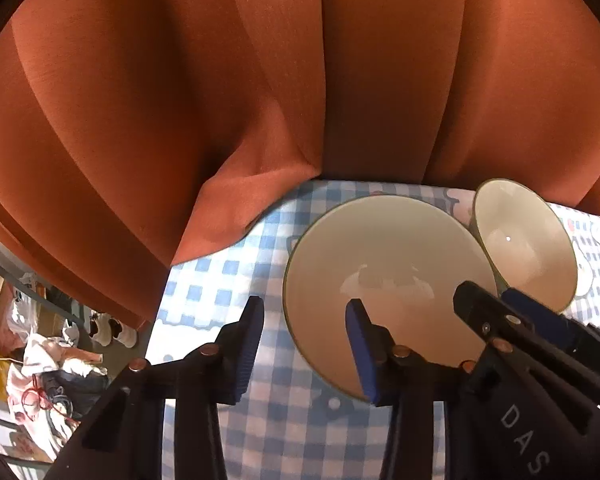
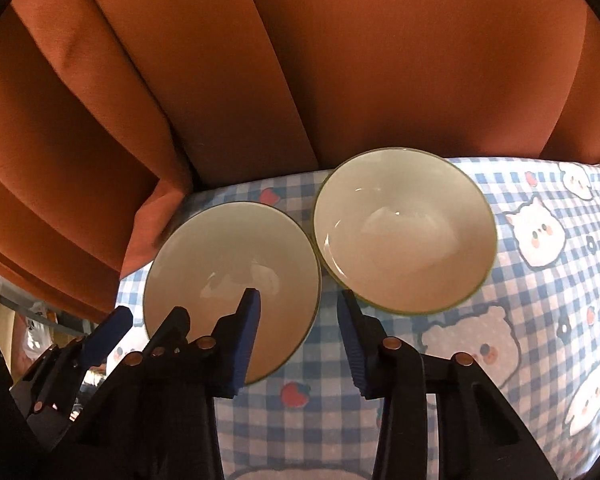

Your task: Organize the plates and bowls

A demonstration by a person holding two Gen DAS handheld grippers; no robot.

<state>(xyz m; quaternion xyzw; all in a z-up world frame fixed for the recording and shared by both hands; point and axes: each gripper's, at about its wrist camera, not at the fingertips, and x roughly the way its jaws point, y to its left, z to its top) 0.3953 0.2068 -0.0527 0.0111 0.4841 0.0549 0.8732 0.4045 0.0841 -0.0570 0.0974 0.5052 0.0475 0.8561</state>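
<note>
Looking past my two tools, I am seeing an orange curtain [image 1: 180, 100] hanging behind the far edge of the tabletop [image 2: 500, 360], which is wearing a blue checked cloth with cartoon animals. Two glazed white bowls are sitting close to that far edge, side by side with rims nearly touching: the left bowl [image 1: 380, 264] by the far left corner, the right bowl [image 2: 404, 232] just beside it.

I am judging both as stiff, breakable ceramic with a slick glaze and some weight. I am planning to pinch each at its near rim, one pad inside and one outside, squeezing firmly but not snapping shut. I would also be keeping the two apart as they lift, since rims that close could be knocking together.

My left gripper [image 1: 306, 344] is standing partly open and holding nothing, its jaws straddling the near-left rim of the left bowl without pressing. My right gripper [image 2: 300, 340] is likewise partly open and empty.

The left wrist view is showing the right tool's fingers reaching the right bowl's near rim, which the right wrist view is leaving unclear. The right wrist view is showing both bowls whole. Whether any pad is touching glaze, I cannot tell.
</note>
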